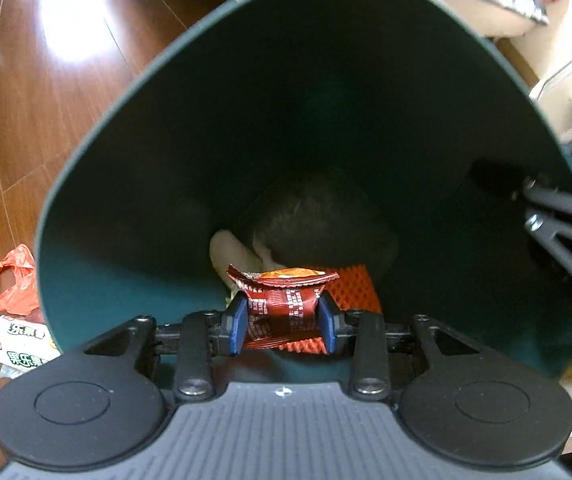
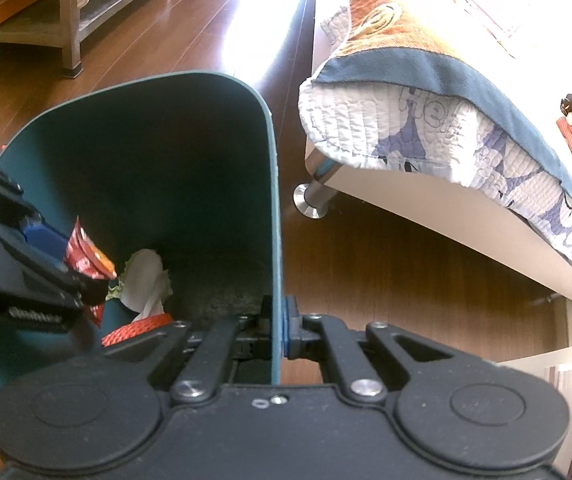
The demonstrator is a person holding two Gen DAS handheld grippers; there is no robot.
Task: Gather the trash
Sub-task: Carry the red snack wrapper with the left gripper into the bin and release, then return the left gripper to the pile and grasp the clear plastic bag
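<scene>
A dark green trash bin (image 1: 133, 160) fills the left wrist view, its mouth facing me. My left gripper (image 1: 283, 322) is shut on a red snack wrapper (image 1: 281, 300) and holds it over the bin's opening. Inside the bin lie a white crumpled tissue (image 1: 229, 252) and an orange foam net (image 1: 354, 284). In the right wrist view my right gripper (image 2: 277, 330) is shut on the bin's rim (image 2: 274, 240), one pad inside and one outside. There the left gripper (image 2: 81, 280) comes in from the left with the red wrapper (image 2: 85, 256), above the tissue (image 2: 145, 280).
On the wooden floor to the left of the bin lie an orange plastic bag (image 1: 9, 280) and a white snack packet (image 1: 21, 344). A bed with a quilt (image 2: 446, 120) and a metal leg (image 2: 314, 196) stands right of the bin. A low wooden table (image 2: 65, 20) is farther back.
</scene>
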